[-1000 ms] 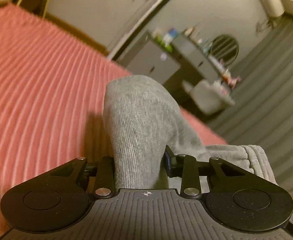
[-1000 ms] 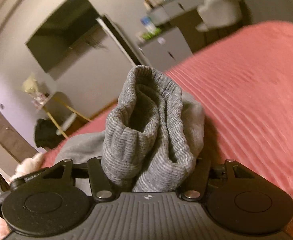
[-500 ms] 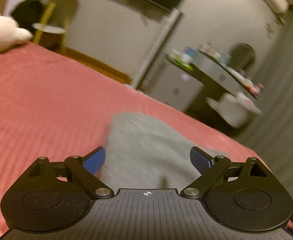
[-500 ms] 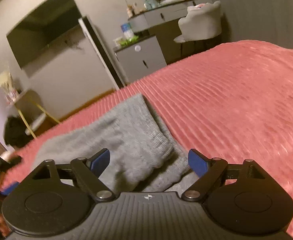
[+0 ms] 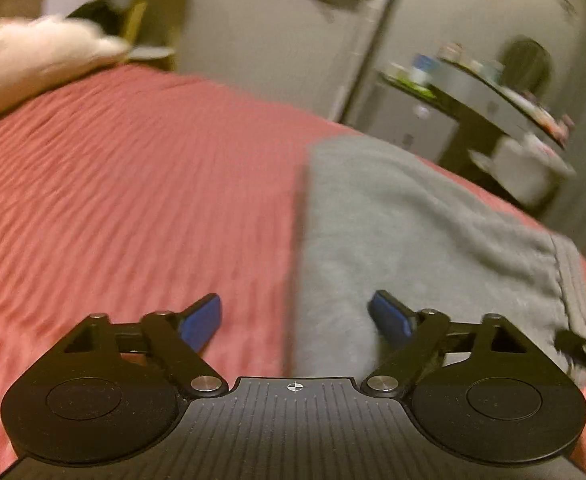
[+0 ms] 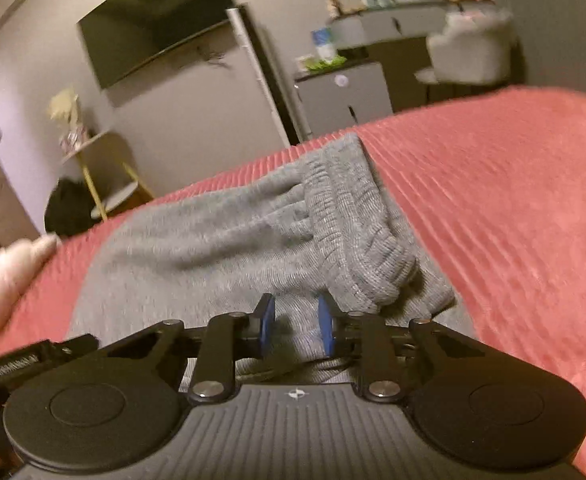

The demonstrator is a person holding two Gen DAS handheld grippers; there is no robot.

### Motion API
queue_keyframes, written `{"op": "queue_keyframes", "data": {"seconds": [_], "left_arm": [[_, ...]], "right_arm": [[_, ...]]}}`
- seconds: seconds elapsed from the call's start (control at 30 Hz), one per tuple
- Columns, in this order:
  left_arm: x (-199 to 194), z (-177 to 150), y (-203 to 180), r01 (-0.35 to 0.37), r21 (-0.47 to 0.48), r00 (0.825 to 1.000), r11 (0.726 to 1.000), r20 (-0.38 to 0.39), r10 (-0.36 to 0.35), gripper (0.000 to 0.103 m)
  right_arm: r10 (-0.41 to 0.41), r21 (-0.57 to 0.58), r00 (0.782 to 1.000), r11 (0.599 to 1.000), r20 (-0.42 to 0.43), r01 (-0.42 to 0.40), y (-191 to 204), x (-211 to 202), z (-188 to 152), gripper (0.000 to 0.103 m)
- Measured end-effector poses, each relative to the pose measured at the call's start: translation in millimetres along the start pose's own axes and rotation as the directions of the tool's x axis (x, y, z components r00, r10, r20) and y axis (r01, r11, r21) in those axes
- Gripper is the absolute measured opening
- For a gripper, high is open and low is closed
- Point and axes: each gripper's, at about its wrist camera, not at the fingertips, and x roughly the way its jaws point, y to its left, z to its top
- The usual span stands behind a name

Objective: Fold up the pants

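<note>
Left wrist view, blurred: left gripper [image 5: 295, 316] low over the bed [image 5: 125, 208], jaws spread wide after just easing in a little, gripping nothing; one blue pad above the red cover, the other above grey cloth, with the long left edge of the pants [image 5: 405, 220] running between them. Pants lying flat on the ribbed red bedspread, stretching away toward the far edge of the bed, ribbed band at the right. White pillow [image 5: 33, 64] well apart at upper left. Right wrist view: right gripper [image 6: 295, 322] hovering just above the same pants [image 6: 197, 240], jaws just drawn in to a narrow gap, no fold visibly pinched between the pads, only flat cloth below. Ribbed waistband [image 6: 357, 240] bunched and partly rolled over just beside the right pad, not lying flat. Likely between folds, with a fresh grip to be taken. Risks from here: narrow jaws skating over the flat cloth and catching a single layer, or none, so the fold drags crooked; the rumpled waistband getting trapped inside the next fold and leaving a lump; the left jaws, straddling the edge, nipping bedspread along with cloth and pulling the cover up; uneven lifting by the two hands skewing the stack.
</note>
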Motion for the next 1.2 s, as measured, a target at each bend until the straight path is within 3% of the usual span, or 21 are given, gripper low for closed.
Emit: {"op": "queue_keyframes", "data": {"seconds": [0.1,0.2,0.23,0.27,0.3,0.37,0.43,0.5,0.57,0.67,0.77,0.8,0.87,0.93,1.1,1.2], "left_arm": [[-21,-6,21,0.0,-0.099,1.0,0.995,-0.011,-0.001,0.078],[-36,-9,23,0.063,-0.121,0.998,0.991,-0.015,-0.065,0.076],[-40,-10,19,0.09,-0.111,0.996,0.99,-0.008,-0.092,0.077],[-43,-12,14,0.119,-0.088,0.993,0.989,0.0,-0.12,0.079],[-39,-12,6,0.128,-0.063,0.992,0.99,-0.003,-0.129,0.08],[-27,-17,-5,0.065,0.006,0.996,0.998,-0.056,-0.065,0.088],[-18,-25,-8,-0.008,0.058,0.997,0.998,-0.081,0.012,0.097],[-15,-22,-11,-0.018,0.065,0.997,0.998,-0.075,0.023,0.098],[-17,-23,-12,-0.049,0.074,0.996,0.996,-0.074,0.055,0.102],[-25,-25,-14,-0.115,0.093,0.99,0.989,-0.069,0.122,0.102],[-30,-23,-1,-0.142,-0.004,0.984,0.99,-0.109,0.141,0.102],[-35,-22,3,-0.155,-0.043,0.981,0.987,-0.127,0.148,0.102],[-42,-23,12,-0.182,-0.123,0.973,0.976,-0.166,0.16,0.101],[-51,-24,20,-0.184,-0.184,0.969,0.966,-0.197,0.147,0.101],[-73,-28,16,-0.182,-0.162,0.964,0.97,-0.224,0.143,0.101],[-89,-30,2,-0.183,-0.086,0.963,0.979,-0.217,0.161,0.101]], "right_arm": [[0.053,0.132,0.999,0.99,-0.002,-0.052,-19,-9,5,0.022],[0.117,0.318,0.993,0.942,-0.004,-0.11,-42,-20,-5,0.024],[0.124,0.385,0.992,0.917,-0.016,-0.109,-50,-23,-8,0.037],[0.109,0.437,0.993,0.896,-0.035,-0.083,-56,-25,-11,0.065],[0.112,0.483,0.993,0.872,-0.041,-0.078,-62,-27,-17,0.068],[0.196,0.569,0.98,0.809,-0.023,-0.149,-76,-27,-25,0.063],[0.225,0.623,0.974,0.764,-0.012,-0.169,-85,-24,-30,0.063],[0.185,0.598,0.982,0.792,-0.042,-0.123,-85,-20,-31,0.063],[0.109,0.531,0.988,0.847,-0.112,-0.033,-82,-12,-33,0.063],[0.05,0.419,0.988,0.908,-0.144,0.015,-64,-9,-33,0.063],[-0.021,0.267,0.986,0.962,-0.164,0.065,-41,-8,-33,0.068],[-0.035,0.234,0.985,0.969,-0.167,0.074,-36,-10,-34,0.07],[-0.044,0.192,0.984,0.978,-0.173,0.077,-27,-13,-35,0.089],[-0.041,0.181,0.985,0.981,-0.17,0.072,-21,-20,-35,0.098],[-0.002,0.212,0.975,0.976,-0.224,0.051,-14,-44,-44,0.099],[-0.076,0.149,0.968,0.982,-0.24,0.114,-3,-60,-43,0.099]]}}
